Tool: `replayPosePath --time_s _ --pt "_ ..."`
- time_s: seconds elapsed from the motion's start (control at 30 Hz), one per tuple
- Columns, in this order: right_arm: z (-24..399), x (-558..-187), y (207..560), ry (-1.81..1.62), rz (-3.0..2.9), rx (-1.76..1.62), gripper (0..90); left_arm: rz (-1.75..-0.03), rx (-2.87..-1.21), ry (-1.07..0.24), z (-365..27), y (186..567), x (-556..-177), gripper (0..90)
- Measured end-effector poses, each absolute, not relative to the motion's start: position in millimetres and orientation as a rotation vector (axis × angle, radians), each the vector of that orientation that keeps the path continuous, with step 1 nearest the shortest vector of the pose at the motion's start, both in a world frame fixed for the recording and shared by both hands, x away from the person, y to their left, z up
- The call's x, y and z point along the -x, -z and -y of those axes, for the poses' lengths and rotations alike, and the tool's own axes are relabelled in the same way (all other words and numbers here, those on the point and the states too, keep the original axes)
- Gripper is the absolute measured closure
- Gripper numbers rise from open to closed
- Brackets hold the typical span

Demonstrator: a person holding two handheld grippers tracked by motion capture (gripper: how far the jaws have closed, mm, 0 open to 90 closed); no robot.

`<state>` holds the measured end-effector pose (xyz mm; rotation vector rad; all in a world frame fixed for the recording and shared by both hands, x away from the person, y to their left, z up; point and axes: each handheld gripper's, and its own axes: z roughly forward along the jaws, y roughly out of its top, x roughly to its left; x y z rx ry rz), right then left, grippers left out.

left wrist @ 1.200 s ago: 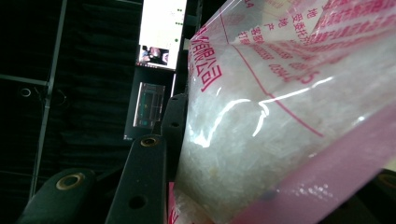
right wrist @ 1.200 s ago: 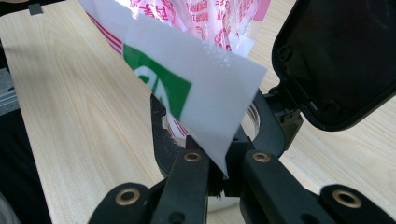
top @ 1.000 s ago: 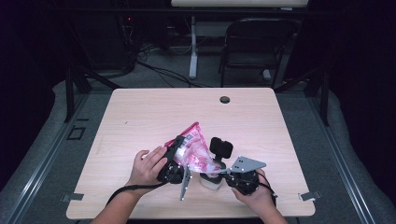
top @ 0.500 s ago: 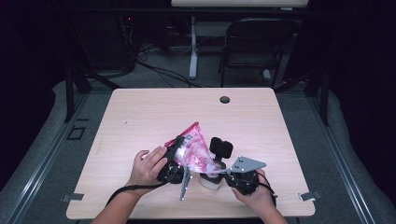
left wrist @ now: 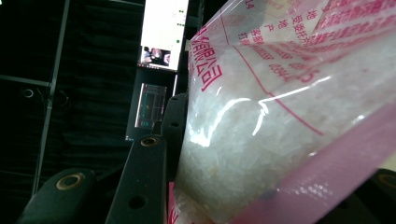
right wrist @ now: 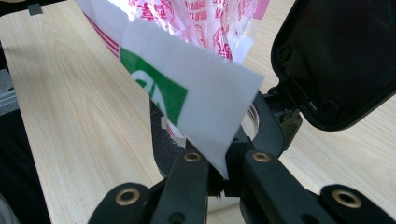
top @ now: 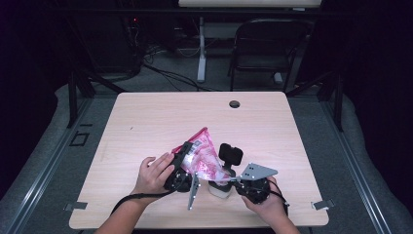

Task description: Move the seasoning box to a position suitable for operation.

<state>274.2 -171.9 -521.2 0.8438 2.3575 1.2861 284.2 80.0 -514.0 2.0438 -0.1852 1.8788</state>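
Pink bag point(top: 200, 155) unmoved, both tools still clamped

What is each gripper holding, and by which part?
Left gripper clamps the pink bag of white crystals across its body; right gripper pinches the bag's white corner.

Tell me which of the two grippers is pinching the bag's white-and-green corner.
The right gripper: its jaws are shut on the white-and-green corner of the pink bag, while the left gripper clasps the bag's full body.

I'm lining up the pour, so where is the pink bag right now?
In the high view the pink bag is at the table's near middle, between the left gripper and right gripper, above a white jar.
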Motion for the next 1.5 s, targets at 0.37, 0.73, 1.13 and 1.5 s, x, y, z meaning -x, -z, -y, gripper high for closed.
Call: replayPosePath --time_s 0.37,0.73,1.13,1.5 --pt "171.9 -274.4 521.3 -1.281 -2.360 -0.842 90.0 0.192 -2.033 -1.884 -79.9 514.1 -284.5 67.6" --pt "171.7 -274.3 521.3 -1.283 -2.360 -0.842 90.0 0.194 -2.029 -1.887 -80.0 513.0 -284.0 67.6" --pt "171.6 -274.3 521.5 -1.282 -2.360 -0.842 90.0 0.191 -2.035 -1.890 -79.7 512.0 -283.0 67.6" --pt "171.5 -274.3 521.5 -1.282 -2.359 -0.843 90.0 0.191 -2.024 -1.888 -79.7 512.3 -283.2 67.6"
